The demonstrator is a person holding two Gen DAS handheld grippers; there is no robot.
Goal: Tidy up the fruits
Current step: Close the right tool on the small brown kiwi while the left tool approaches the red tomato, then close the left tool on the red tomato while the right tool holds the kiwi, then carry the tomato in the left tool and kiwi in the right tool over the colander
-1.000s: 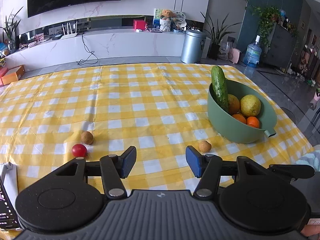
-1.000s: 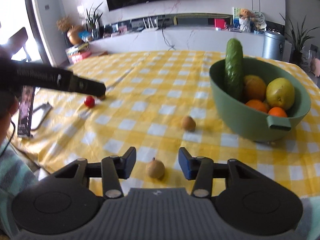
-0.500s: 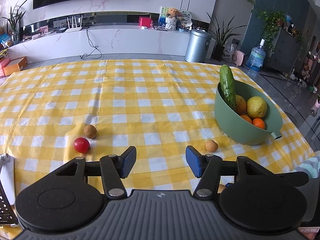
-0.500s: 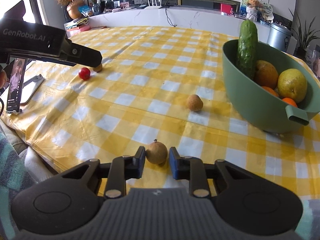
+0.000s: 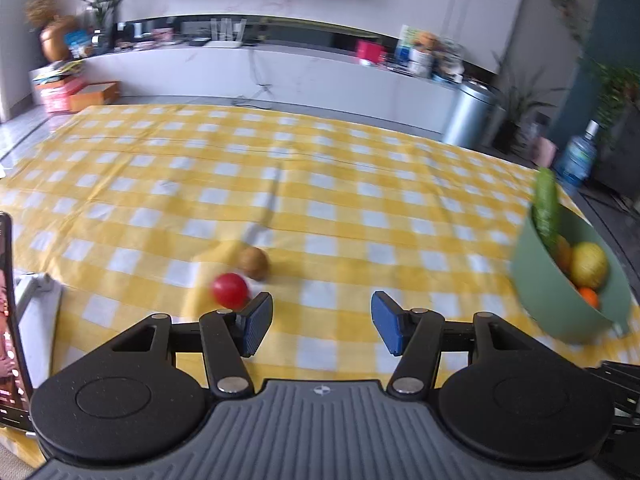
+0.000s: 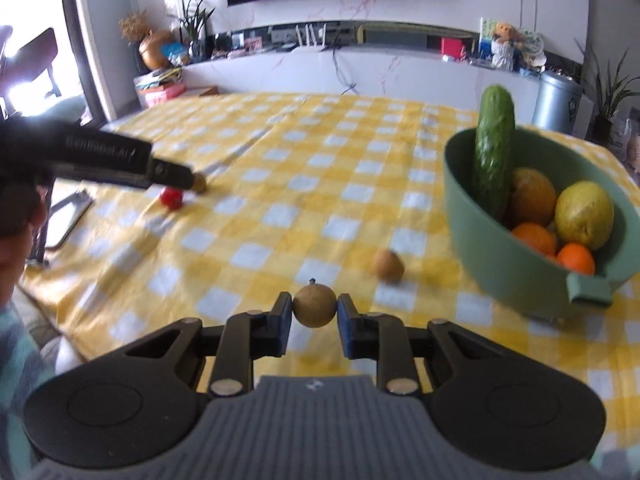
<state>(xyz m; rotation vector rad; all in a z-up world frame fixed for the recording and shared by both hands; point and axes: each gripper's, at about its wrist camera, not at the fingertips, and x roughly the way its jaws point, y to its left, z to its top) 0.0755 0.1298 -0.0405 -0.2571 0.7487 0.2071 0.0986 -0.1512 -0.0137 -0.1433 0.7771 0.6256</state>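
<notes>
Right gripper [image 6: 315, 312]: pinching small round brown fruit [image 6: 314, 306].
Left gripper [image 5: 322, 322]: spread, empty.
Right of frame: green plastic bowl [image 6: 496, 264].
Mid-frame: loose round brown fruit [image 6: 387, 265].

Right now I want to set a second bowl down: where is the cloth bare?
Bare: the far half of the checked cloth, beyond the red fruit and left of the green bowl. Crowded: the near left, with the phone stand, and near the bowl, beside a loose brown fruit.

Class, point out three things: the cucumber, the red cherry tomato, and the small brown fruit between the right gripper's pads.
cucumber [image 6: 494, 148], right wrist view, mid-body
red cherry tomato [image 5: 229, 290], left wrist view, centre
small brown fruit [image 6: 314, 305], right wrist view, centre
</notes>
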